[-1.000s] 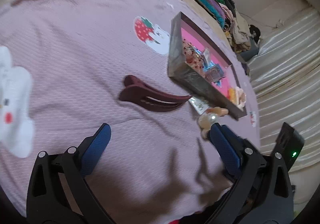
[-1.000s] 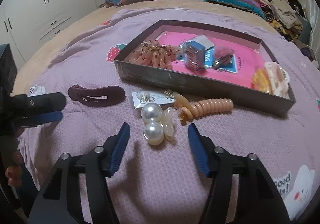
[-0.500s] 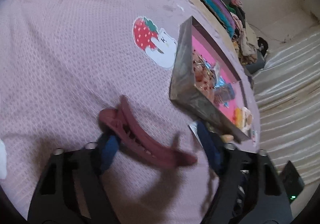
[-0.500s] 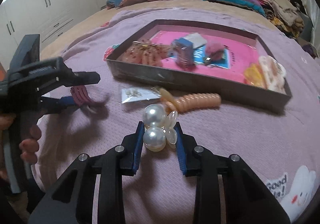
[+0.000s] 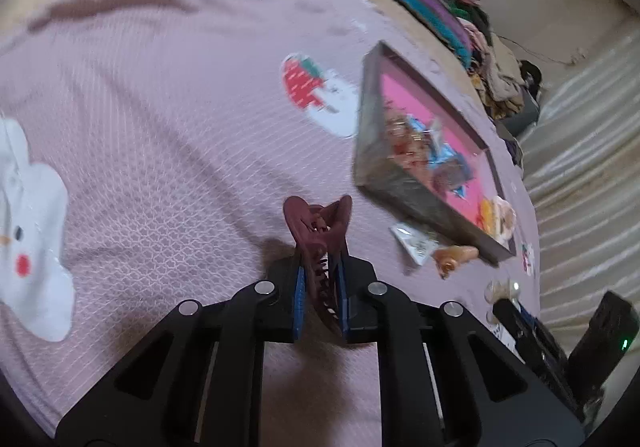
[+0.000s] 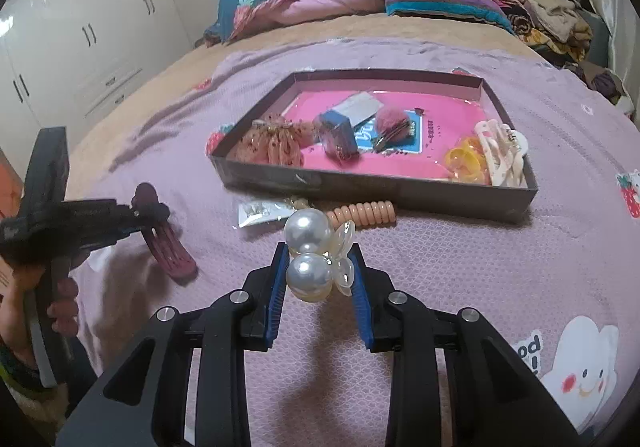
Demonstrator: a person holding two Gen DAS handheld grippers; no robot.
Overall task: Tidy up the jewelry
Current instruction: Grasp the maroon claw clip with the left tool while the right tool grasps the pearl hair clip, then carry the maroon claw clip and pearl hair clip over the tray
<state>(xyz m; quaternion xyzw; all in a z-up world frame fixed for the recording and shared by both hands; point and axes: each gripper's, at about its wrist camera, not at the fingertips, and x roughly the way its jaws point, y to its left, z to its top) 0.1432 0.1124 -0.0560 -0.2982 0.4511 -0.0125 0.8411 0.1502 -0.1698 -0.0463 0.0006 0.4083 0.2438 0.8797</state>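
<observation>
My left gripper (image 5: 320,299) is shut on a maroon hair claw clip (image 5: 320,243) and holds it above the lilac bedspread; it also shows in the right wrist view (image 6: 168,247). My right gripper (image 6: 320,283) is shut on a pearl hair clip (image 6: 316,251), lifted off the bedspread. The dark tray with a pink floor (image 6: 380,187) lies ahead, holding a peach scrunchie, a blue box, a pink pom clip, yellow rings and a cream claw clip (image 6: 500,155). The tray also shows in the left wrist view (image 5: 368,135).
A peach coil hair tie (image 6: 364,213) and a small plastic earring packet (image 6: 256,213) lie on the bedspread just in front of the tray. Pillows and folded clothes (image 6: 440,3) are piled at the head of the bed. White wardrobes (image 6: 80,39) stand at left.
Both grippers have closed on their items and lifted them: the left took the maroon claw clip off the bedspread, the right raised the pearl clip.
</observation>
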